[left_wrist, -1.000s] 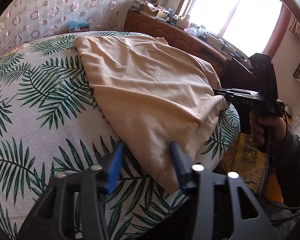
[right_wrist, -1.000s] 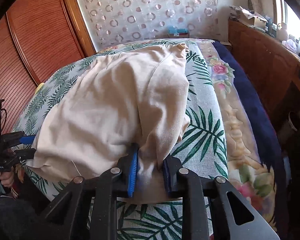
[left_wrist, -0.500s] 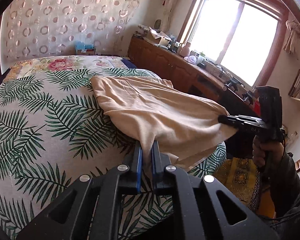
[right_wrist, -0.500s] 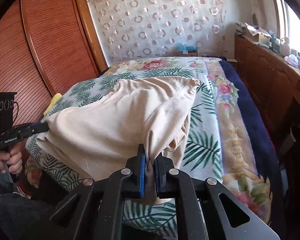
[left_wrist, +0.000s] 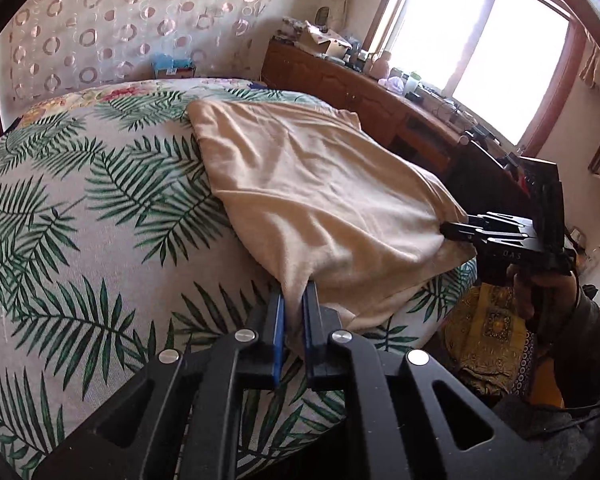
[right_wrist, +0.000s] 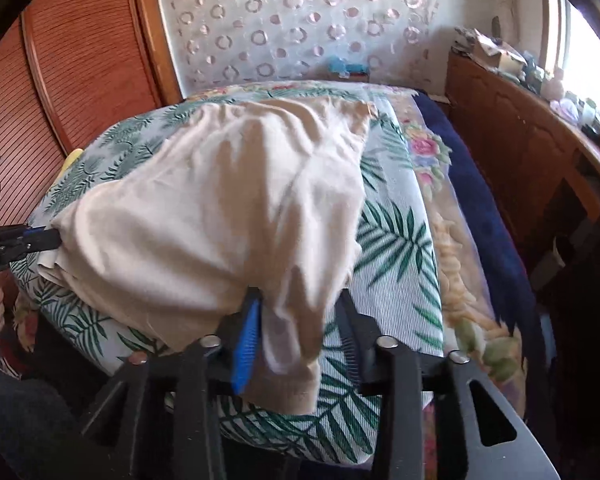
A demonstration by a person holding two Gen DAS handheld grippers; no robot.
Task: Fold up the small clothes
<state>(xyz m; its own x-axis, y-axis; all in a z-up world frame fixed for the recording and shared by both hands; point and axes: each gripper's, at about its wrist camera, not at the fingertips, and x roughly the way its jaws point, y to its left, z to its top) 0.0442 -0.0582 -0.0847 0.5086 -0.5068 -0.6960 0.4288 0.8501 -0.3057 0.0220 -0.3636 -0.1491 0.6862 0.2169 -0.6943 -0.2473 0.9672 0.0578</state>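
left tongs [left_wrist: 293, 322] pinching beige garment [left_wrist: 316, 196], palm-print bedspread [left_wrist: 80, 240]

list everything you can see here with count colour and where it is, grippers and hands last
beige cloth garment: 1, beige, spread on the bed, near edge lifted
palm-leaf bedspread: 1, white with green leaves, covering the bed
floral blanket: 1, cream and dark blue, along the bed's window side
wooden sideboard: 1, brown, under the window, cluttered top
slatted wooden door: 1, reddish brown, beside the bed
left gripper: 1, black with blue pads, shut on the garment's near corner
right gripper: 1, black with blue pads, jaws opening, garment corner hanging between them
hand: 1, holding the right gripper's handle
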